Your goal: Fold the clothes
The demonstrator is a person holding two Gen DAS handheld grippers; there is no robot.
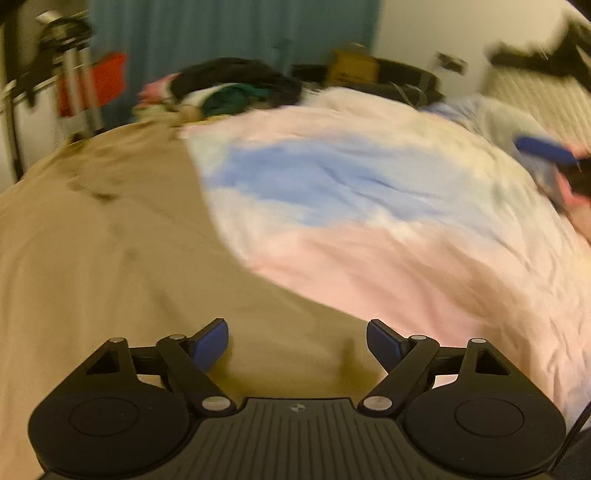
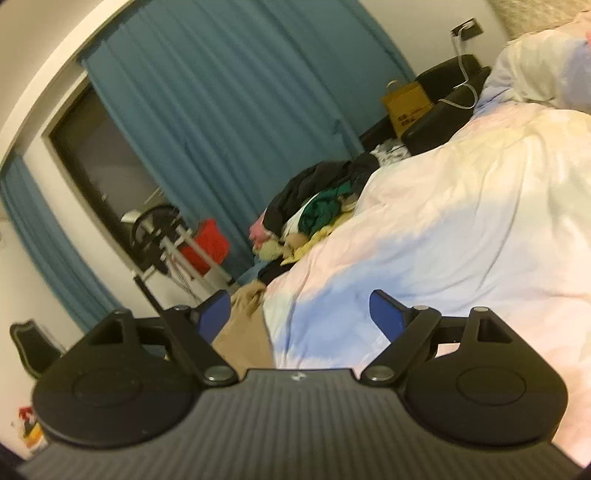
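- Both tongs released: left gripper [image 1: 297,341], right gripper [image 2: 300,311], holding nothing.
- Risk: grabbing the pastel duvet [image 1: 369,206] instead of the far clothes pile [image 1: 236,85].

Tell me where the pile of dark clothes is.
The pile of dark and green clothes lies at the bed's far edge, beside the pastel duvet, before the teal curtain.

We held the left gripper [image 1: 297,341] with its jaws spread wide and nothing between them. We held the right gripper [image 2: 300,312] tilted, its blue fingers [image 2: 384,314] likewise wide apart and empty.
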